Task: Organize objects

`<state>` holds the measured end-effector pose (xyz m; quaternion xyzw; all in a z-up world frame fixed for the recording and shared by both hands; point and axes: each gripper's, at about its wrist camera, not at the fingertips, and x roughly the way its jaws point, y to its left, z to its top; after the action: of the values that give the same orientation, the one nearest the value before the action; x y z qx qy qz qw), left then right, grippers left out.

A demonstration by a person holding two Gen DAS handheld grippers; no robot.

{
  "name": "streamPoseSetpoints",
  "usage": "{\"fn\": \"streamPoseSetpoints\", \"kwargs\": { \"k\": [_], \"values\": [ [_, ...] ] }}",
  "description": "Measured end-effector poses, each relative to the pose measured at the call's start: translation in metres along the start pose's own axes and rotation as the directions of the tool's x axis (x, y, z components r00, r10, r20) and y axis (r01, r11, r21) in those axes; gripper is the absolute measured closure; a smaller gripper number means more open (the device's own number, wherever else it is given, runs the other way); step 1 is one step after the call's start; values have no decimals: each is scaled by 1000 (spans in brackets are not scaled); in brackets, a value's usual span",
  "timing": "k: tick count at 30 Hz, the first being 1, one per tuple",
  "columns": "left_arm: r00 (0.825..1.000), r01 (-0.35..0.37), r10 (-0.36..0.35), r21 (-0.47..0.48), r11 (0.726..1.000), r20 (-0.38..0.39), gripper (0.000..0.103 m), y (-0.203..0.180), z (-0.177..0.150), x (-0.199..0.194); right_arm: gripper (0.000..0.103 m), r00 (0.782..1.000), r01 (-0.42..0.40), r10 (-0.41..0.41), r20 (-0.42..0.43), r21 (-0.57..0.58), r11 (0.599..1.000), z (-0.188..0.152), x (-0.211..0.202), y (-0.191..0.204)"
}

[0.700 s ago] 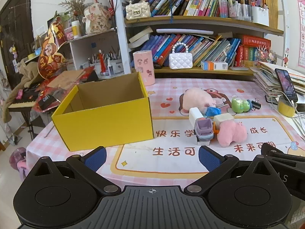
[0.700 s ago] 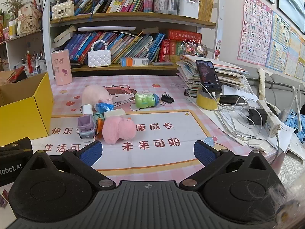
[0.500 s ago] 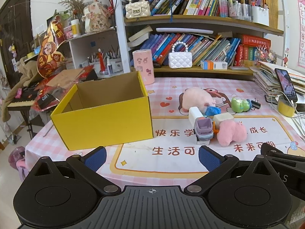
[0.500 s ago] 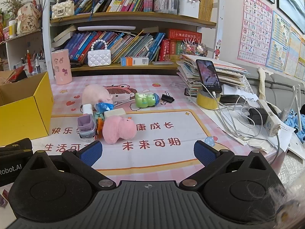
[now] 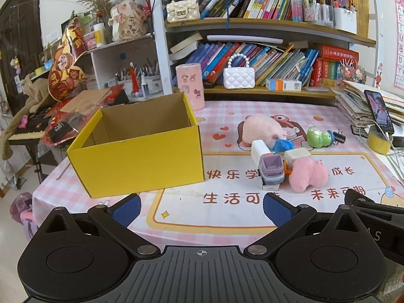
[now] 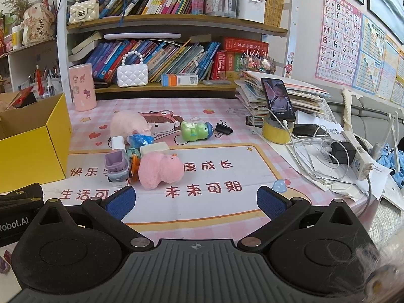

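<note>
Toys lie in a heap near the middle of the table, right of the yellow box by its left edge. The pink plush pig looks soft and light; squeeze its fat middle. The purple toy truck looks hard and slippery. The left gripper and right gripper are both wide open, holding nothing.
</note>
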<state>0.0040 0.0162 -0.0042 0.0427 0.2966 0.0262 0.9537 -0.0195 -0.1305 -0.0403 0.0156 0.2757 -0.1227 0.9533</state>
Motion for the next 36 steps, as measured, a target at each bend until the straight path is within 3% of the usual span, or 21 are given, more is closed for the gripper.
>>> {"fn": "streamPoseSetpoints", "kwargs": {
  "k": [36],
  "values": [
    [999, 35, -36, -27, 999, -31, 0, 12, 8, 11, 0, 1000, -1, 1, -30, -10, 1000, 5, 2, 9]
  ]
}}
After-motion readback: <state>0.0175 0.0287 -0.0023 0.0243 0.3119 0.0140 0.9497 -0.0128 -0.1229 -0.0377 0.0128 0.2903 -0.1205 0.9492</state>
